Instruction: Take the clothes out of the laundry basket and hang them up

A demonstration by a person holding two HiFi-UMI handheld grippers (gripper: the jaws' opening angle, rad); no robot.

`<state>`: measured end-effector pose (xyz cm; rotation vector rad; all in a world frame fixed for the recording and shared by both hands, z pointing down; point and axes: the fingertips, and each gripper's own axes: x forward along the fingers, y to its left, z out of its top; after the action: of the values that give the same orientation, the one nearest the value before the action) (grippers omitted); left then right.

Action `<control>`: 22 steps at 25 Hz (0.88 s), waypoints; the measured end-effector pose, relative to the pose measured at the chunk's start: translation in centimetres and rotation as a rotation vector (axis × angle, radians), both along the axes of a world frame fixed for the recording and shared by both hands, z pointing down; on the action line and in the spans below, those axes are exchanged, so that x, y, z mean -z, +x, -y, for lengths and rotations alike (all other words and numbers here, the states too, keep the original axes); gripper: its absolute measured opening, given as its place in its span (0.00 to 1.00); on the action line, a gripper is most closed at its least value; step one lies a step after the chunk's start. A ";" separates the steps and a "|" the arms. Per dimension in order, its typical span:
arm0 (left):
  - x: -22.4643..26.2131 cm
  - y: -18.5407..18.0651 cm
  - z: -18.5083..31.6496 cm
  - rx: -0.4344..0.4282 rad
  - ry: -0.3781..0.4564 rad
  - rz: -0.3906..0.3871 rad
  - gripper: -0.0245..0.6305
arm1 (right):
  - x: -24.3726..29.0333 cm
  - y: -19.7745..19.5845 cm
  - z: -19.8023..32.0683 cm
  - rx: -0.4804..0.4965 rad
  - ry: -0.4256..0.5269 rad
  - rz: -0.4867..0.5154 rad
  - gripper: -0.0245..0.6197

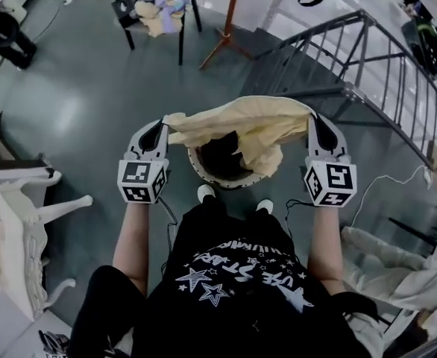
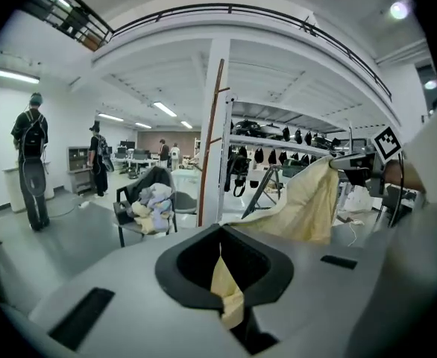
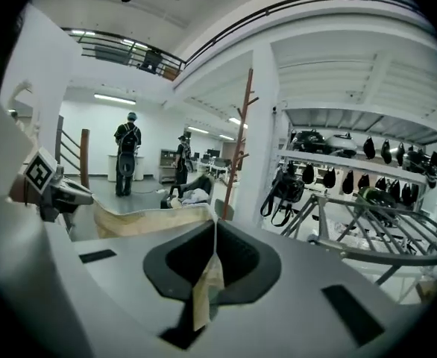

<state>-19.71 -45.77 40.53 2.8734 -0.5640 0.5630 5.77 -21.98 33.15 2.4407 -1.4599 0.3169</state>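
Pale yellow garment hangs stretched between my two grippers, above the laundry basket on the floor by my feet. My left gripper has its jaws clamped tight on one edge of the cloth. My right gripper has its jaws pinched closed on the opposite edge. From my head view a loose fold sags across the basket's opening. A metal rack stands to my right, and a chair piled with clothes sits farther ahead.

The left forearm and right forearm, both bare, reach forward roughly parallel. The left gripper and right gripper sit level and well apart, each with its jaws pressed together on an edge of the pale yellow garment stretched between them.
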 end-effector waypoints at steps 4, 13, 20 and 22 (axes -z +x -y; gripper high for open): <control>5.7 4.8 -3.2 -0.035 0.047 -0.089 0.07 | 3.8 2.6 -5.7 -0.041 0.081 -0.028 0.06; 16.9 14.4 -11.4 -0.094 0.199 -0.242 0.07 | 10.9 9.2 -18.5 -0.102 0.245 -0.096 0.06; 21.1 19.6 -19.7 -0.164 0.246 -0.278 0.07 | 14.1 12.7 -28.6 -0.118 0.302 -0.164 0.06; 21.9 21.2 -22.3 -0.185 0.253 -0.291 0.07 | 14.5 13.6 -31.4 -0.136 0.312 -0.177 0.06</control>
<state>1.54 -23.45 18.59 3.1867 -0.3462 0.0928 19.35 9.44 18.62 2.7351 -1.3566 -0.1090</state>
